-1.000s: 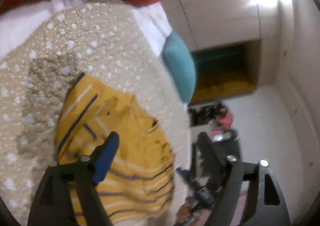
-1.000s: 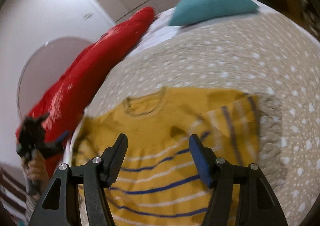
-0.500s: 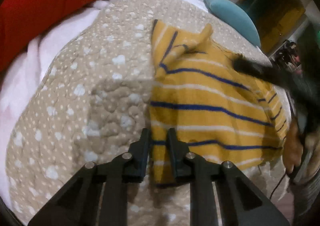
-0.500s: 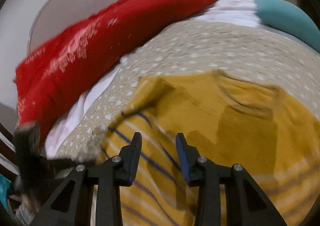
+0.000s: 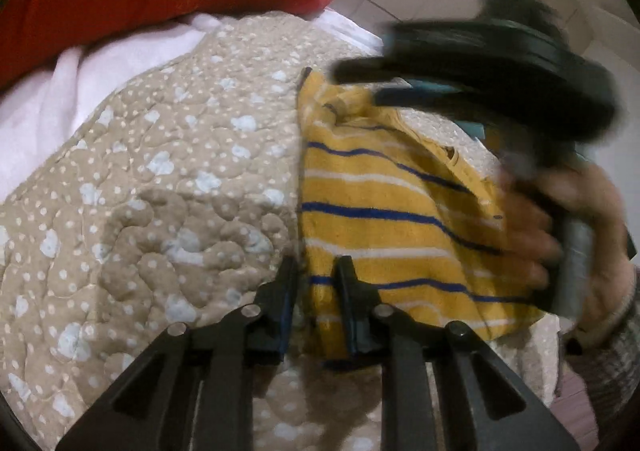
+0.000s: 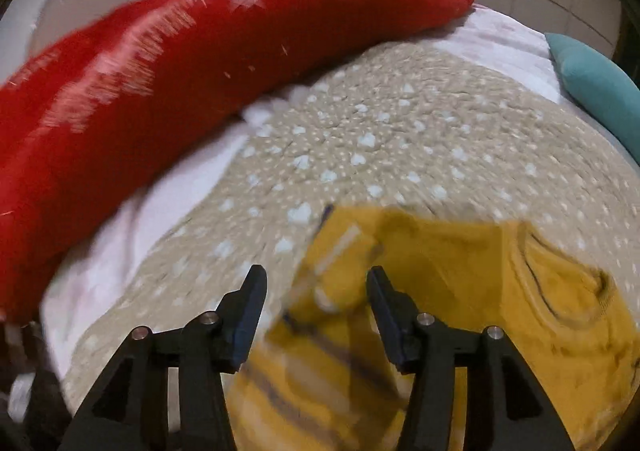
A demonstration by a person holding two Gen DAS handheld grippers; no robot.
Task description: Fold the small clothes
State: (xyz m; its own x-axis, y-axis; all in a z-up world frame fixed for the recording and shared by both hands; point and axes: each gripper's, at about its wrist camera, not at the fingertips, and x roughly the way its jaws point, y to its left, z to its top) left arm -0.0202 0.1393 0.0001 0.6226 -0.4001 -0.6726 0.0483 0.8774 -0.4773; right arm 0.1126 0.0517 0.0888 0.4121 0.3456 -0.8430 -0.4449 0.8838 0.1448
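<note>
A small yellow shirt with blue and white stripes (image 5: 380, 219) lies on a beige dotted quilt (image 5: 160, 191). My left gripper (image 5: 316, 271) sits at the shirt's lower left edge, its jaws a narrow gap apart with the hem between them. The other hand-held gripper (image 5: 500, 63) and the hand holding it reach over the shirt's right side in the left wrist view. In the right wrist view the shirt (image 6: 460, 291) is blurred, and my right gripper (image 6: 316, 279) is open above its folded sleeve corner.
A long red pillow (image 6: 200, 63) lies along the far side of the bed on a white sheet (image 6: 180, 191). A teal cushion (image 6: 600, 87) sits at the far right. The quilt (image 6: 400, 131) stretches beyond the shirt.
My left gripper's jaws have parted slightly at the shirt's hem. My right gripper has opened wider and shifted over the sleeve corner. The right hand now looms over the shirt in the left view.
</note>
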